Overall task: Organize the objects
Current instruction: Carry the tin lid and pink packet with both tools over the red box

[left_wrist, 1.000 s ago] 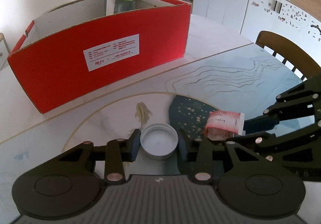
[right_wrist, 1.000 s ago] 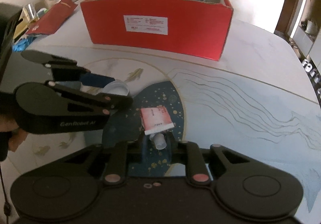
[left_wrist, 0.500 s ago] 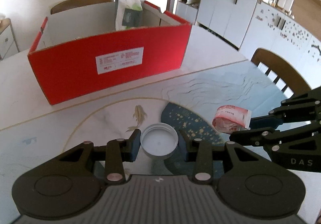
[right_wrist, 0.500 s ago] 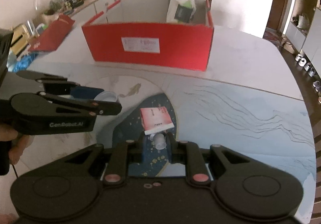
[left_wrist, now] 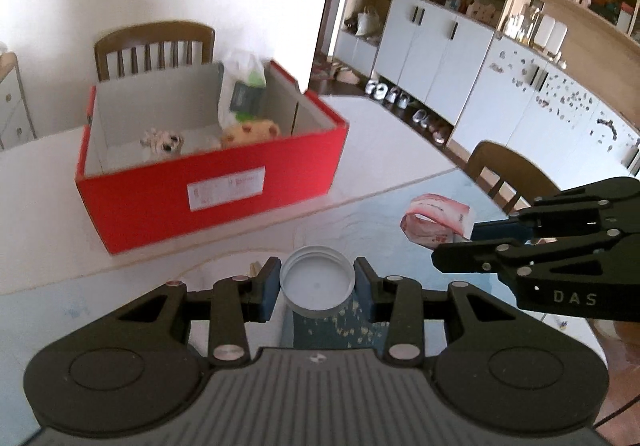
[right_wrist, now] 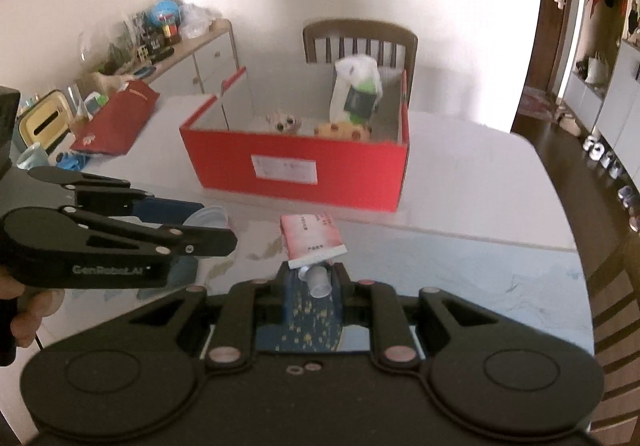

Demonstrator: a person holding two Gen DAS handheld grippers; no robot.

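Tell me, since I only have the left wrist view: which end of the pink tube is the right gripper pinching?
Observer: The right gripper is shut on the clear cap of the tube; the tube's body points toward the red box.
Operator: Anything on the table left of that box?
Observer: A red paper bag lies flat there, apart from the box.
Operator: Who holds the left gripper?
Observer: A bare hand grips its handle.
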